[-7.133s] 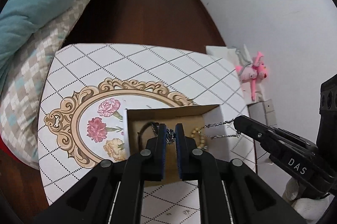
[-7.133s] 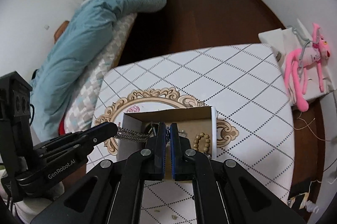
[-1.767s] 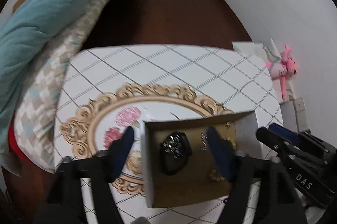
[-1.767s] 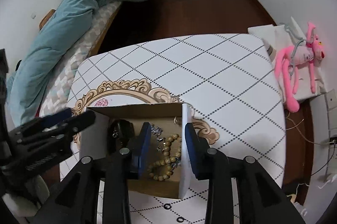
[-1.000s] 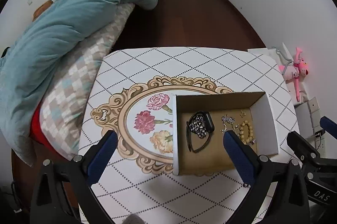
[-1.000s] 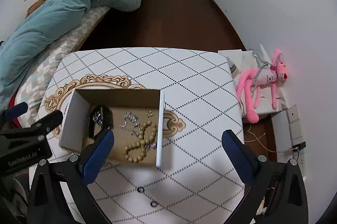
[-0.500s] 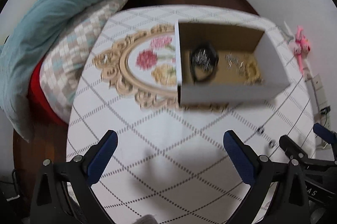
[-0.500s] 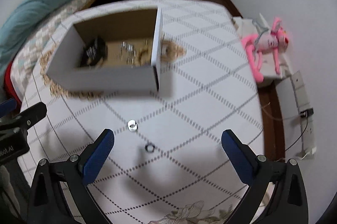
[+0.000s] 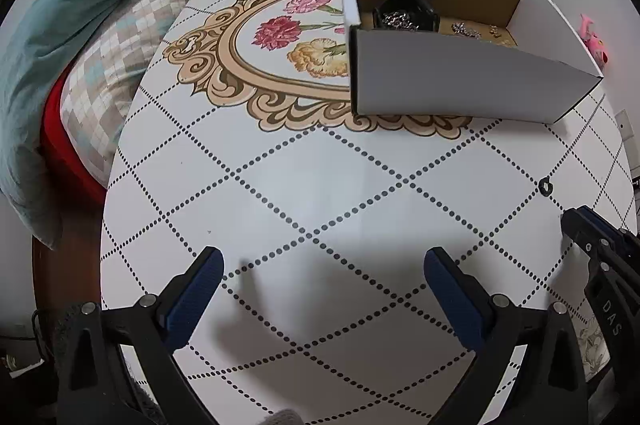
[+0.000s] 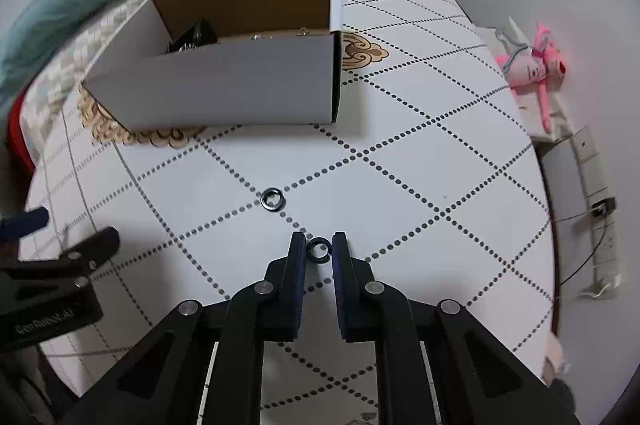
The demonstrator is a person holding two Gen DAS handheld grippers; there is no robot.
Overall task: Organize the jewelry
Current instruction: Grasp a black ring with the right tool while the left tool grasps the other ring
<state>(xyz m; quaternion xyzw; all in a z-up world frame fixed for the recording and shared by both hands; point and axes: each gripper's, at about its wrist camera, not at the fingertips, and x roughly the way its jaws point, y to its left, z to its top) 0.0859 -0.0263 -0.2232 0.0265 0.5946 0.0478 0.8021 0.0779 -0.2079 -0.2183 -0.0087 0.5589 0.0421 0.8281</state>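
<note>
R jaws straddle dark ring, maybe touching; box well apart.

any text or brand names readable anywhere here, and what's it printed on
"DAS" – on the body of the right claw, seen from the left wrist view.
"GenRobot.AI" – on the body of the left claw, seen from the right wrist view, slightly blurred.
No print shows on the cardboard box.

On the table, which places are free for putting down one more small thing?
Free: the table between the box front and the open left gripper; also right of the box. Crowded: near the right gripper, around one ring, with a second ring beyond.
</note>
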